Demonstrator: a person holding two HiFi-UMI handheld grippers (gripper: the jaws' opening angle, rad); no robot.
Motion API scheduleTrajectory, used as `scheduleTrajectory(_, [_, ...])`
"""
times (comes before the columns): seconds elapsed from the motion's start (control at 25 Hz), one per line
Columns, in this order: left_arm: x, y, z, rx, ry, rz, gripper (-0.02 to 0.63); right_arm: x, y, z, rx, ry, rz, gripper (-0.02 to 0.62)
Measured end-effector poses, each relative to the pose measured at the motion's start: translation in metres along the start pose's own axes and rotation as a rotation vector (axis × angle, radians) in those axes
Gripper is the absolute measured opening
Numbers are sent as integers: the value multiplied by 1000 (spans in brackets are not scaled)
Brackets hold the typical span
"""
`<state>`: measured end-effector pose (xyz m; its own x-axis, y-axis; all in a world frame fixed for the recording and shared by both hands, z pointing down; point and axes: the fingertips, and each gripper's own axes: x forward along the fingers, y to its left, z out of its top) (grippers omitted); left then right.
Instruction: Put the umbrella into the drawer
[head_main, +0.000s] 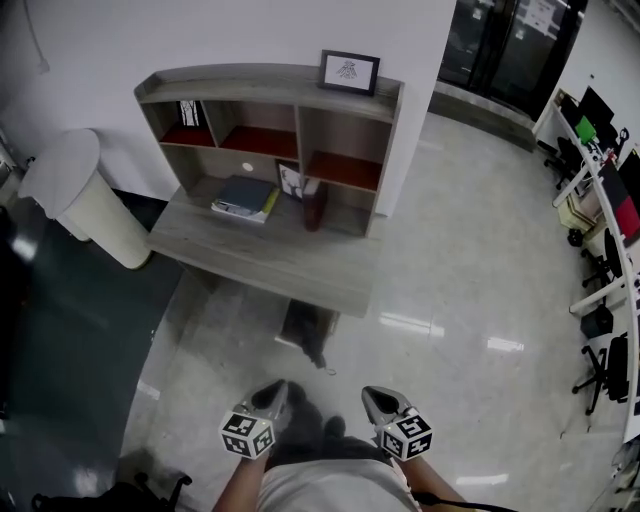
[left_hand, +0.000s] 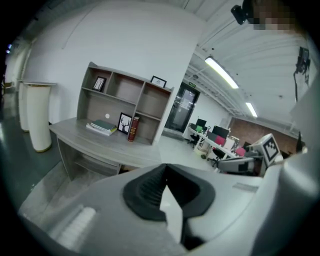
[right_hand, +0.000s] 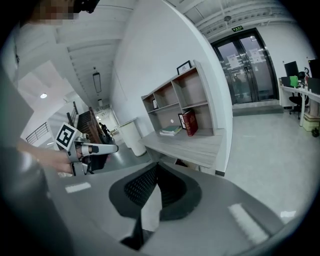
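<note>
Left gripper view shows the left gripper (left_hand: 165, 170) fingers (left_hand: 145, 191) together; head view doesn't.

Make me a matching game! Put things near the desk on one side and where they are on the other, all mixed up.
Things:
1. red book
2. tall white bin
3. stack of books
4. shelf unit

Places:
A. on the floor by the left end of the desk
B. at the back of the desk, against the wall
C. standing upright under the shelves
D. lying flat on the desktop

Pairs: 1-C, 2-A, 3-D, 4-B
</note>
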<state>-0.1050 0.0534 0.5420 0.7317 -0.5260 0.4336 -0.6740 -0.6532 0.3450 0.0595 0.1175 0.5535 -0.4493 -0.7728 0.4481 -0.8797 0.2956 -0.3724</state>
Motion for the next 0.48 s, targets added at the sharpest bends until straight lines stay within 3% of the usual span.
scheduleTrajectory(0.48, [-61, -19, -17, 59, 31, -5, 2, -27, 44, -5, -55, -8, 56, 6])
